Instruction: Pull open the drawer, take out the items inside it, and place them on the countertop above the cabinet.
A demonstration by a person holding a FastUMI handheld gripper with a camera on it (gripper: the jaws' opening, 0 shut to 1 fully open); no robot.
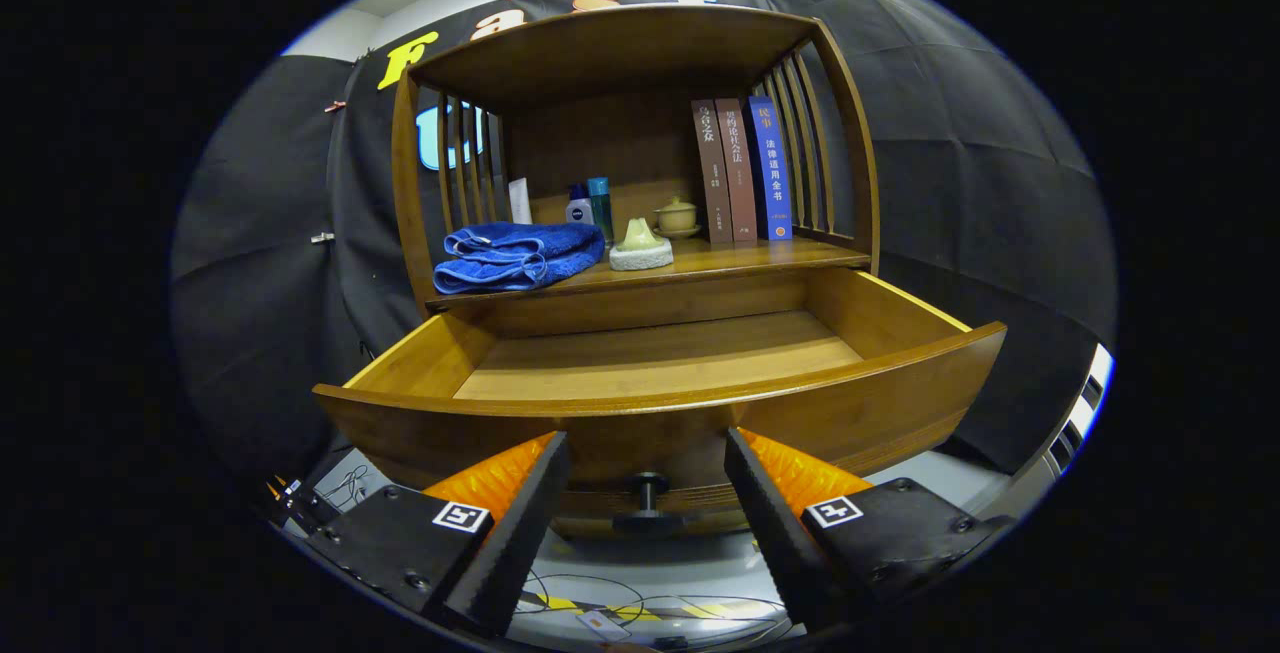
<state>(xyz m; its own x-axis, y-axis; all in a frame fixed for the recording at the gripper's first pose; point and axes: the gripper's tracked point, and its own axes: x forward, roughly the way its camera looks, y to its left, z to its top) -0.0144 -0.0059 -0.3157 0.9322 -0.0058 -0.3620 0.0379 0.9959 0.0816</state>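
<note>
Drawer pulled open and seen bare; task judged nearly or fully done.

Nearest, the gripper [647, 493] is held with its fingers spread wide and nothing gripped; the small dark round knob [648, 485] of the drawer is seen between them, untouched. Just beyond, the curved brown wooden drawer [660, 411] is drawn fully out, and as much of its floor as shows is bare. Farther back, on the wooden countertop [760, 255] above the cabinet, a folded blue towel [518, 257] is laid at the left, a pale ornament on a white round base [641, 244] beside it, then two small bottles [590, 203], a lidded cup [677, 216] and three upright books [742, 171] at the right. Which of these were taken from the drawer cannot be told.
</note>
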